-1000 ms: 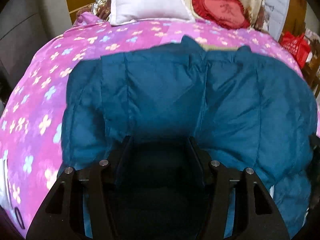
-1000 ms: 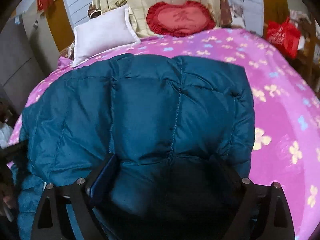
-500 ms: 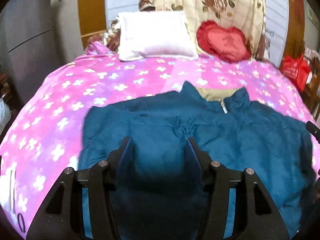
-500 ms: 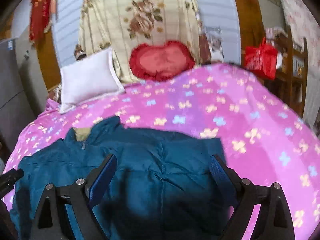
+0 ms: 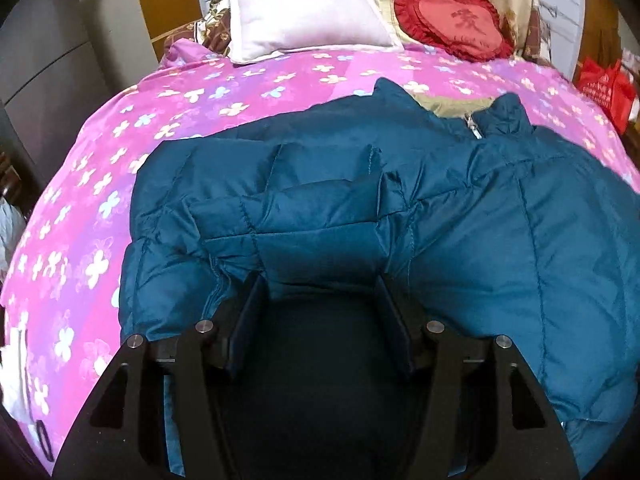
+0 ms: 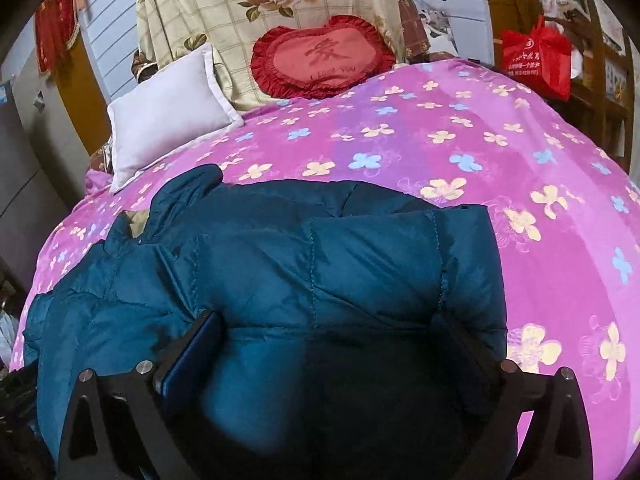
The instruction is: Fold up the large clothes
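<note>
A large teal quilted down jacket (image 5: 460, 216) lies on a pink flowered bedspread (image 5: 132, 128), its collar and zipper toward the pillows. It also shows in the right wrist view (image 6: 320, 264). My left gripper (image 5: 320, 292) stands with its jaws wide apart over the jacket's left part, with puffy fabric bulging between them. My right gripper (image 6: 328, 328) also has its jaws wide apart, low over the jacket's right part, near the edge beside the bedspread (image 6: 540, 168). Fabric fills the gap between its fingers.
A white pillow (image 5: 304, 8) and a red heart cushion (image 5: 452, 20) lie at the head of the bed against a floral cover (image 6: 272, 12). A red bag (image 6: 536, 56) hangs at the right. A grey cabinet (image 5: 44, 60) stands left of the bed.
Both views rose and tilted up half a second ago, then came back down over the jacket. The jacket's sides now lie bunched and folded inward, with more bedspread showing around them.
</note>
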`<act>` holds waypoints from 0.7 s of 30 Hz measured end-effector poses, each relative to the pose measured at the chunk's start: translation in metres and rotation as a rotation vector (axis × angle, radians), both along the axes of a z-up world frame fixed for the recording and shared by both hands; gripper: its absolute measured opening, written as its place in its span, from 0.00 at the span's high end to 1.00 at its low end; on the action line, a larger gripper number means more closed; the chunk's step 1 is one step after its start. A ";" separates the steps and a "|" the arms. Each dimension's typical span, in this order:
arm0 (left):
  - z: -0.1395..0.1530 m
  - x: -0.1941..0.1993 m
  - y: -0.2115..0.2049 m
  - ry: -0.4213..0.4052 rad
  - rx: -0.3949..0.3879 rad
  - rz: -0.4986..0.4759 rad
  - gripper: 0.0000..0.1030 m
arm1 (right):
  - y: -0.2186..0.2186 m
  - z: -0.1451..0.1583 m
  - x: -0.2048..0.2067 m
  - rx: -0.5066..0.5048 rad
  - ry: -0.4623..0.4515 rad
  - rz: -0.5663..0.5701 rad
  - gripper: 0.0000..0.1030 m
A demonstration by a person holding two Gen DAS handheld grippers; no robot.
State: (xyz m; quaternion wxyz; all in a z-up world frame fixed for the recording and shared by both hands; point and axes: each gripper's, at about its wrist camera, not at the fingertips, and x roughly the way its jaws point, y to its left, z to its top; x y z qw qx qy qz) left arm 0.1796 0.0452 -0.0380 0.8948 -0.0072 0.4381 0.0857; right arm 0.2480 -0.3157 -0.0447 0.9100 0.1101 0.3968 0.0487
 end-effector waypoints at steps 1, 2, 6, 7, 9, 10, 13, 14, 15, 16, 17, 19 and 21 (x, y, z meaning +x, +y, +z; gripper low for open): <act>0.001 0.000 0.002 -0.010 -0.012 0.003 0.43 | 0.001 0.000 0.000 0.000 0.002 0.002 0.00; 0.002 -0.002 0.005 -0.028 -0.033 0.011 0.43 | 0.001 0.001 0.000 -0.004 0.005 0.003 0.00; 0.015 -0.008 0.010 -0.089 -0.064 0.040 0.43 | 0.014 0.029 -0.009 -0.042 -0.034 -0.019 0.01; 0.022 -0.011 0.010 -0.130 -0.069 0.036 0.43 | 0.020 0.040 -0.014 -0.035 -0.075 -0.002 0.01; 0.031 -0.014 0.010 -0.182 -0.077 0.026 0.43 | 0.040 0.057 -0.025 -0.018 -0.134 0.043 0.01; 0.031 -0.014 0.011 -0.184 -0.093 0.019 0.41 | 0.050 0.059 -0.026 -0.015 -0.130 0.072 0.01; 0.012 -0.002 0.016 -0.055 -0.128 0.029 0.39 | 0.085 0.037 -0.019 -0.063 -0.022 0.157 0.00; 0.007 -0.001 0.016 -0.047 -0.122 0.024 0.39 | 0.098 0.021 -0.018 -0.142 0.009 0.178 0.00; 0.008 0.000 0.015 -0.051 -0.105 0.021 0.39 | 0.104 0.017 -0.019 -0.183 -0.003 0.184 0.00; 0.010 -0.001 0.012 -0.049 -0.085 0.022 0.39 | 0.108 0.015 -0.021 -0.211 -0.019 0.183 0.00; 0.010 -0.001 0.010 -0.045 -0.070 0.024 0.38 | 0.109 0.015 -0.020 -0.217 -0.013 0.184 0.00; 0.010 -0.001 0.007 -0.043 -0.050 0.025 0.38 | 0.105 0.014 -0.020 -0.198 -0.013 0.190 0.00; 0.010 -0.002 0.008 -0.042 -0.051 0.029 0.38 | 0.102 0.017 -0.022 -0.188 -0.022 0.196 0.00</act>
